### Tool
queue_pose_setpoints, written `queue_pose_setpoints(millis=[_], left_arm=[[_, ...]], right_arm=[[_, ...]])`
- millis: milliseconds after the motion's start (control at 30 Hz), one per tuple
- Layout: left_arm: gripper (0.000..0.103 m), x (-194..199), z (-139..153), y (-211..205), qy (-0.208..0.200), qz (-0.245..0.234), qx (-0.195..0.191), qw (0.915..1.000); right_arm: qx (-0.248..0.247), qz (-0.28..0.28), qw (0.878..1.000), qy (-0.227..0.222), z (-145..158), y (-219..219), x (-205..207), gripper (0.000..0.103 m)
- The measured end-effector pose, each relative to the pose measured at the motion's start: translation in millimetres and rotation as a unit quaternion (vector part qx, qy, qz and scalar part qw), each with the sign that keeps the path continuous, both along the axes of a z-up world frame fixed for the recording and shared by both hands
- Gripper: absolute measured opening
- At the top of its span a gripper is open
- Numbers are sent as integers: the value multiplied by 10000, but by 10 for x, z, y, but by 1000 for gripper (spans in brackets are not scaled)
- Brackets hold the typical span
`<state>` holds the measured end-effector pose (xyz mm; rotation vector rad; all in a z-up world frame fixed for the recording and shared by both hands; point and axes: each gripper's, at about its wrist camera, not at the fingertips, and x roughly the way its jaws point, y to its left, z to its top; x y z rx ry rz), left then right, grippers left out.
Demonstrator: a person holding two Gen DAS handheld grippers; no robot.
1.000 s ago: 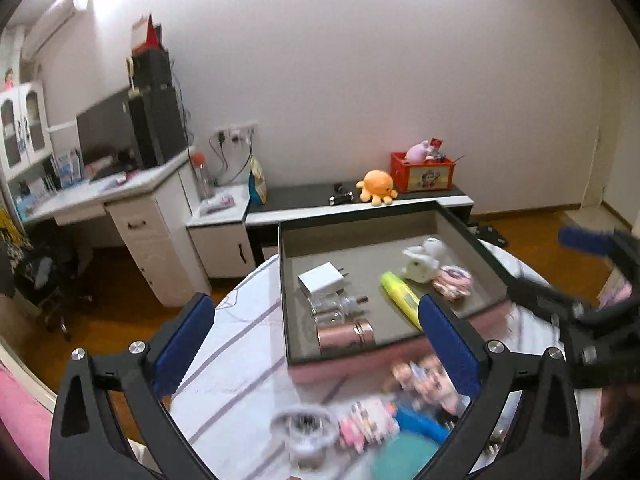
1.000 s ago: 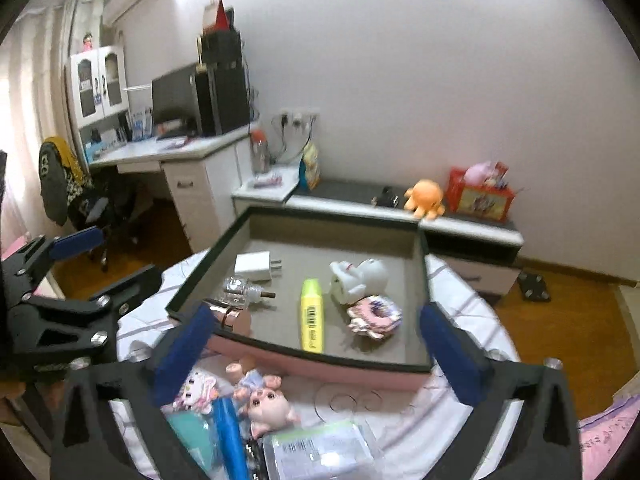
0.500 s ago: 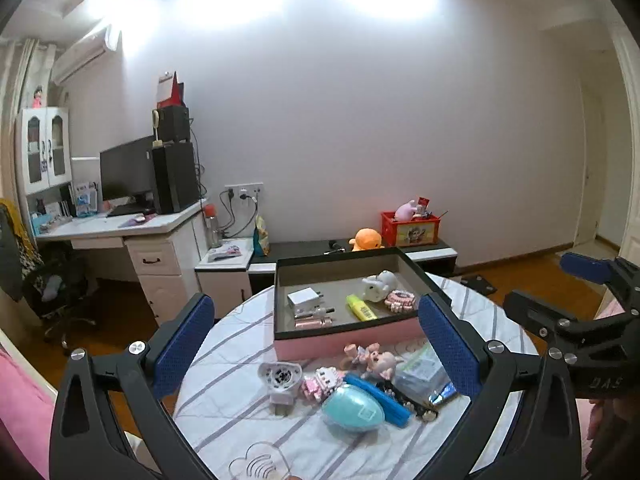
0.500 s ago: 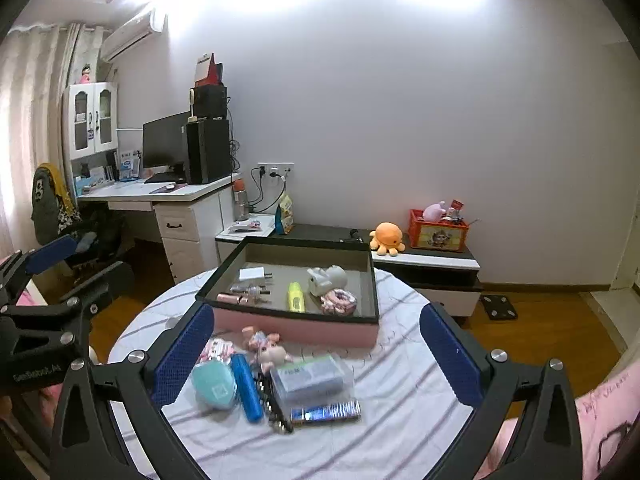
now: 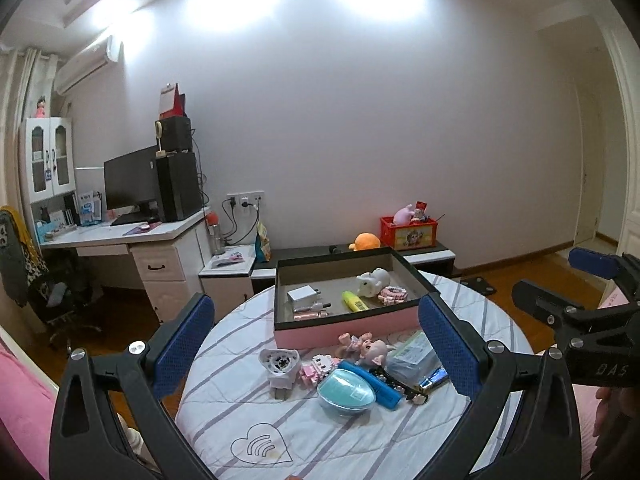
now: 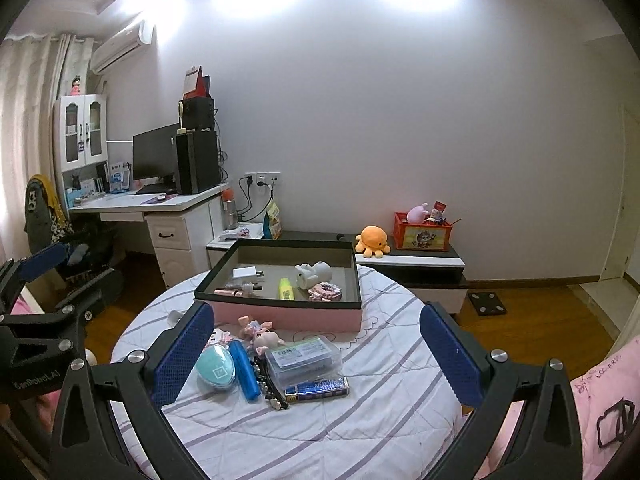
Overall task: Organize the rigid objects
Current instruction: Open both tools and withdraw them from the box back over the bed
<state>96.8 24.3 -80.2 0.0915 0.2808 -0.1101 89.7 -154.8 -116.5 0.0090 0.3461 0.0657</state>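
Observation:
A pink box with a dark rim (image 5: 344, 326) (image 6: 288, 316) sits at the far side of a round table (image 5: 360, 440) (image 6: 380, 412). Inside lie a white charger (image 5: 301, 294), a yellow marker (image 5: 354, 301), a white figurine (image 6: 314, 273) and a few small items. In front of it lie a teal egg-shaped case (image 5: 346, 392) (image 6: 215, 368), a blue tube (image 6: 244, 370), a pig doll (image 5: 366, 347), a clear plastic case (image 6: 303, 358) and a white mask-like piece (image 5: 280, 364). My left gripper (image 5: 316, 344) and right gripper (image 6: 316, 354) hang open and empty above the table's near side.
A white desk with a monitor (image 5: 132, 188) and a chair stand at the left. A low black cabinet holds an orange plush (image 6: 372, 241) and a red crate (image 6: 422, 232) by the wall. Wooden floor spreads to the right. Pink bedding (image 6: 608, 408) borders the table.
Both grippers have pulled back and up from close over the box, so the whole table and the loose items in front of the box now show.

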Motion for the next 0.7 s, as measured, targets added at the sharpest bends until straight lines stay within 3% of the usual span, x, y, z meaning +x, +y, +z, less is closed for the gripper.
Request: queue_pose_setpoints(millis=[433, 700], left_arm=[[103, 99, -102, 13, 162, 42, 32, 9999], [103, 321, -402, 199, 688, 97, -50, 9976]], right_arm=[[-13, -91, 10000, 7, -36, -25, -37, 103], [-76, -107, 9985, 532, -328, -5, 214, 103]])
